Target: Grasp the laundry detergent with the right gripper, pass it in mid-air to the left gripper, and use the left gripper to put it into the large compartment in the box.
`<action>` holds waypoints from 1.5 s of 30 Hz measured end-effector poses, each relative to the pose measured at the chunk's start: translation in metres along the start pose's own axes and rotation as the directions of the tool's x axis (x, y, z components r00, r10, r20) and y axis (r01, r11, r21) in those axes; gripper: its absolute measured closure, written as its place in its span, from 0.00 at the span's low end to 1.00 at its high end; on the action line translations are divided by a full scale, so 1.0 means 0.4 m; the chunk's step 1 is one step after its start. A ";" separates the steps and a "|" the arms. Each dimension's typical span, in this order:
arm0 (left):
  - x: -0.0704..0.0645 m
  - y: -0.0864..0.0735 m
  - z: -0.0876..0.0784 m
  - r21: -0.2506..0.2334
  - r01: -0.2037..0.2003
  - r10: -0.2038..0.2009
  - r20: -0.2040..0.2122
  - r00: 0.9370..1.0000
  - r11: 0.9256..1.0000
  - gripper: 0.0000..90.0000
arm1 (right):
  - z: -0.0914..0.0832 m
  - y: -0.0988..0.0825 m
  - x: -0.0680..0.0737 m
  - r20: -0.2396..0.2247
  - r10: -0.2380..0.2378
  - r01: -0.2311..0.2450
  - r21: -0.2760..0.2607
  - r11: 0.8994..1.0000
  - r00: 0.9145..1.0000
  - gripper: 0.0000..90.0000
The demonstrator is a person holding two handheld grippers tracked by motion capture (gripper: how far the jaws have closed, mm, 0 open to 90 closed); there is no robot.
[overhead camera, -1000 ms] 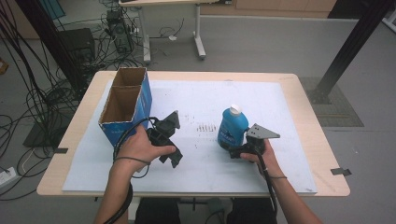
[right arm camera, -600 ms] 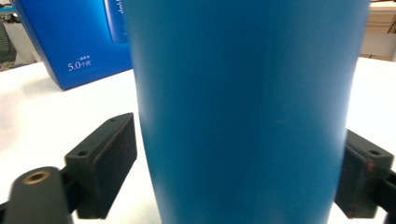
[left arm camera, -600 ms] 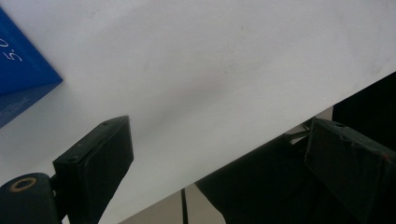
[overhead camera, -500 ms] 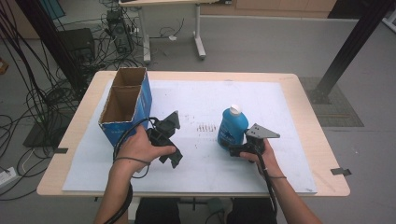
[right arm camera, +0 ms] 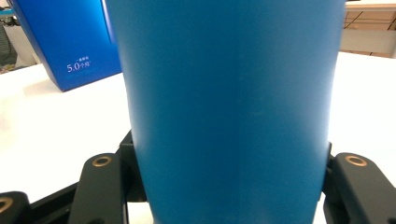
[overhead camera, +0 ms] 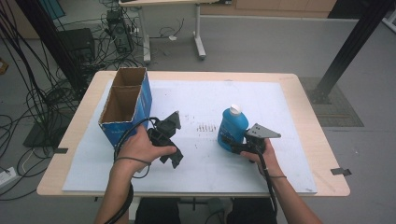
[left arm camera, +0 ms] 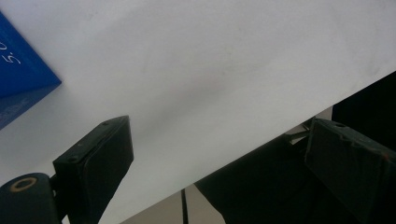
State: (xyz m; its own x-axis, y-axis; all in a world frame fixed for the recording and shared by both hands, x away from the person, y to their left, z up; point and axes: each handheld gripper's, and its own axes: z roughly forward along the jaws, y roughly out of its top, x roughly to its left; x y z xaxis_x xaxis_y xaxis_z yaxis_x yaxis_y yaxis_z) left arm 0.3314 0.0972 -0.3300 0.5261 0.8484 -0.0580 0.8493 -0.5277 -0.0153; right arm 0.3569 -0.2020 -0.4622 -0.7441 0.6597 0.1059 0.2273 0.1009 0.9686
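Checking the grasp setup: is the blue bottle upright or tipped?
Upright. The blue bottle stands on the white sheet, white cap on top; the right claw clamps its lower body.

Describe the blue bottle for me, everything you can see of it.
The bottle is matte blue, plastic by its look, with a white cap, a rounded shoulder and a smooth, unlabelled side. It stands upright on the white sheet, right of the blue box. The right hand-held gripper has just been closing, and its jaws now clamp the lower body from both sides.
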 end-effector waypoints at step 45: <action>-0.004 -0.002 -0.003 -0.007 0.001 -0.001 0.001 1.000 1.000 0.09 | -0.001 -0.004 0.002 0.005 -0.041 0.041 -0.016 0.999 0.999 0.45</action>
State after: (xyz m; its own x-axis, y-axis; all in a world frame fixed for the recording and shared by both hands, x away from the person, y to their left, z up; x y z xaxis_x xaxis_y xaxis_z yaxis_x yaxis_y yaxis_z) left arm 0.3301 0.0962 -0.3288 0.5251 0.8490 -0.0588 0.8502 -0.5264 -0.0080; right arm 0.3557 -0.2020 -0.4637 -0.7498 0.6585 0.0647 0.1862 0.1161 0.9756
